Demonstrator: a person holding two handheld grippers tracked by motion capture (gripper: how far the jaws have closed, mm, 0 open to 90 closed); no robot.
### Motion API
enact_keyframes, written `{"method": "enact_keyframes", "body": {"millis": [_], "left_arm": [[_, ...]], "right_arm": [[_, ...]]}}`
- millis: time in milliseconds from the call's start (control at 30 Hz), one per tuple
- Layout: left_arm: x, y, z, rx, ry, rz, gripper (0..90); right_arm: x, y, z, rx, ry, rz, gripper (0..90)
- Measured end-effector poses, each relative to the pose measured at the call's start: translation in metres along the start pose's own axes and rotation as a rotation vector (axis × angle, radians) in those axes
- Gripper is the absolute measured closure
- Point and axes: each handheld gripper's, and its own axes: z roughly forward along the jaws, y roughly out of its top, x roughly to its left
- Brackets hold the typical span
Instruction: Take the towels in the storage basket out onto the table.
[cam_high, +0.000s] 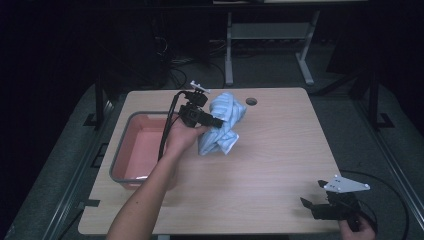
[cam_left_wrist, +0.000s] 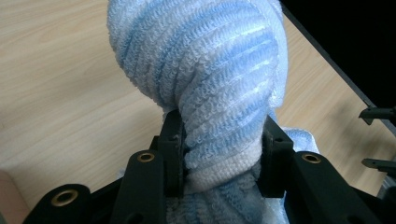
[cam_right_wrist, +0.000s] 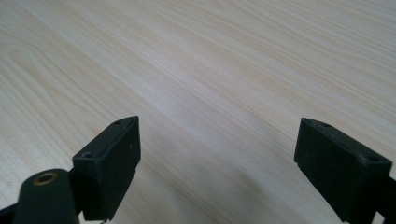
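A light blue and white striped towel (cam_high: 224, 122) is bunched up above the wooden table (cam_high: 270, 150), just right of a pink bin (cam_high: 140, 150). My left gripper (cam_high: 216, 121) is shut on a thick fold of it, and the rest hangs down toward the tabletop. In the left gripper view the towel (cam_left_wrist: 210, 79) bulges out beyond the jaws, both pads pressing into the cloth. My right gripper (cam_high: 311, 195) rests near the table's front right corner. Its jaws stand wide open over bare wood, with nothing between the fingertips (cam_right_wrist: 112, 163).
The pink bin has a grey rim (cam_high: 120, 145) and sits at the table's left side. A round cable hole (cam_high: 251, 101) lies near the far edge. Beyond the table stand the legs of a desk frame (cam_high: 229, 50) on dark floor.
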Motion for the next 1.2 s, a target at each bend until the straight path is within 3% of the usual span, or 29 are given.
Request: {"method": "enact_keyframes", "body": {"millis": [533,933,1200], "left_arm": [[-0.009,0.01,0.032,0.036,0.005,0.018,60.6],[-0.019,0.012,0.054,0.047,-0.015,0.021,60.4],[-0.024,0.011,0.072,0.083,-0.028,0.035,60.4]], "right_arm": [[-0.003,-0.002,-0.003,-0.003,-0.007,0.016,13.9],[-0.002,-0.001,0.0,0.006,-0.001,0.009,13.9],[-0.003,-0.001,0.0,0.005,-0.001,0.006,13.9]]}}
